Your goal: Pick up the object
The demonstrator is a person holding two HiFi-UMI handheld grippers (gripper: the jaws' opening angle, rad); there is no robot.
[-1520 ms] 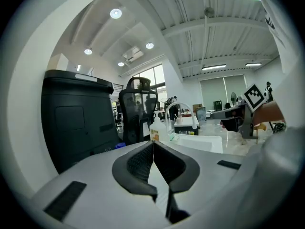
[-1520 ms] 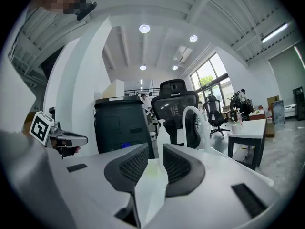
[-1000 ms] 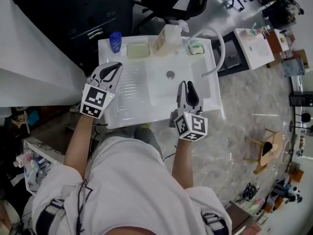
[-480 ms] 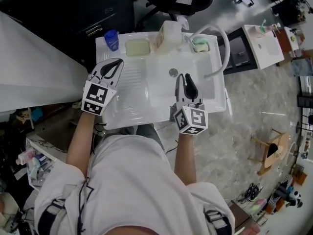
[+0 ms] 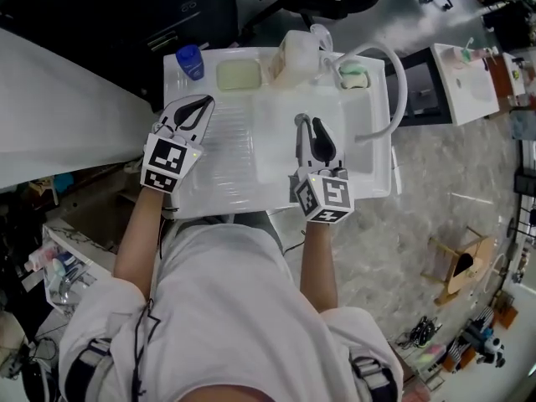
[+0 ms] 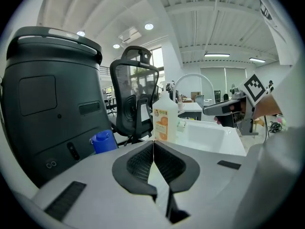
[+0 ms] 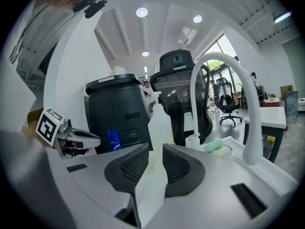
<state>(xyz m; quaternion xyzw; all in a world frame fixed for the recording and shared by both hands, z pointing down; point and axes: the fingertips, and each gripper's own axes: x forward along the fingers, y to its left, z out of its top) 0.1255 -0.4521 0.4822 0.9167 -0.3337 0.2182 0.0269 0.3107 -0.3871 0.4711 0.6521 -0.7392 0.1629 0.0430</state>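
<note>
Over the last second the right tool (image 5: 307, 124) has slid up the frame in the head view, from the near rim of the white sink (image 5: 375, 162) out over the basin, so its tips now reach the basin's middle. Its jaws stand apart with a clear gap, much as before, and nothing lies between the pads. The right gripper view looks through that gap at the pale plastic bottle (image 7: 159, 120), which stands on the sink's back edge at upper centre of the head view, well apart from the tool. The left tool (image 6: 153, 147) has hardly shifted: it hovers over the ribbed draining board at centre left, jaws pressed together on nothing. Around the pale bottle nothing has moved — the blue-capped bottle (image 5: 191, 61) at upper left, the yellowish sponge (image 5: 238, 75) beside it, and the green pad (image 5: 353, 74) under the curved white hose (image 5: 394, 82) to the right. The task leaves unsaid which of these is the object, but the line of approach suggests the pale bottle. If so, the reach is under way and the grasp not yet begun — and the gap looks narrow for the bottle's body, so it may need widening first.
</note>
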